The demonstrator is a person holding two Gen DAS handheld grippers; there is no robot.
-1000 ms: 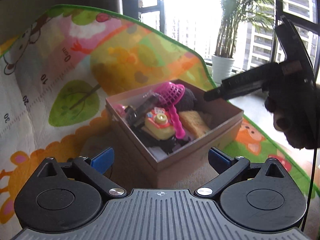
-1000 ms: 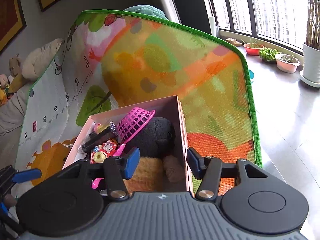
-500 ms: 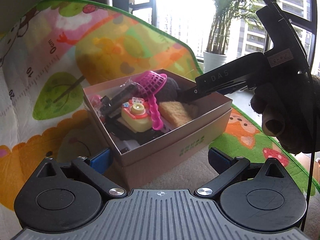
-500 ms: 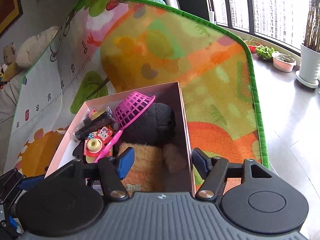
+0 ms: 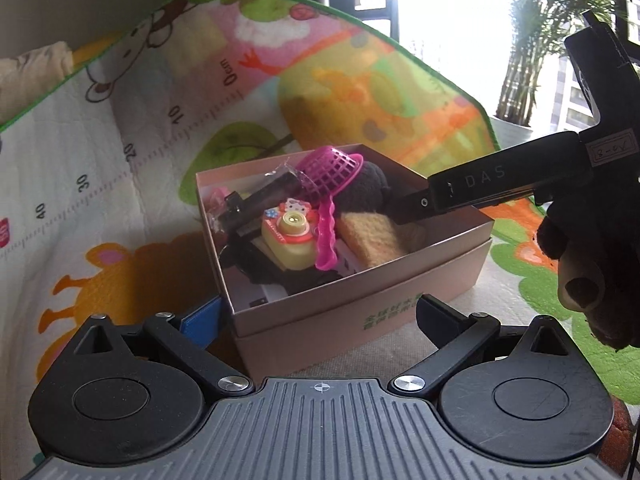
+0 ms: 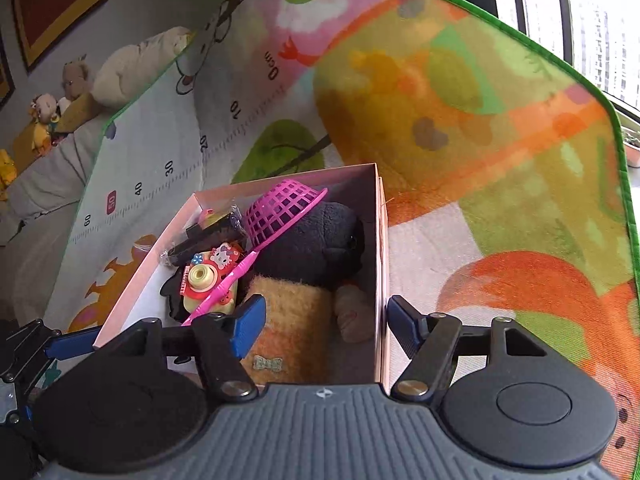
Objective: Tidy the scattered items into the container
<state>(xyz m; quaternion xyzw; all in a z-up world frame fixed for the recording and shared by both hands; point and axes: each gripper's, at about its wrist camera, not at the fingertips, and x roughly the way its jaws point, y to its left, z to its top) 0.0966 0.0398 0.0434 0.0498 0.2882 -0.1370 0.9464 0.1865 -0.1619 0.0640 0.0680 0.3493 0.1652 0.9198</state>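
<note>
A pink cardboard box [image 5: 360,280] stands on the play mat [image 5: 120,160]. It holds a pink scoop net [image 5: 332,168], a yellow toy camera [image 5: 290,236], a black plush [image 5: 370,192] and a yellow plush [image 5: 372,236]. My left gripper [image 5: 318,314] is open, its fingers on either side of the box's near corner. My right gripper [image 6: 324,320] straddles the box's right wall [image 6: 378,240]. One finger is over the yellow plush [image 6: 296,320] and one is outside. Its jaws are opening and press on nothing. From the left wrist, the right gripper [image 5: 412,208] reaches into the box.
The colourful mat [image 6: 480,120] curls up behind the box. A person's gloved hand [image 5: 580,260] holds the right gripper. Stuffed toys [image 6: 44,120] and a cushion [image 6: 132,64] lie on a sofa at the far left. A potted plant [image 5: 540,60] stands by the window.
Both cameras have drawn closer to the box. The right gripper's jaws have widened and its tips have gone from above the box down into it. The left fingers now flank the near corner.
</note>
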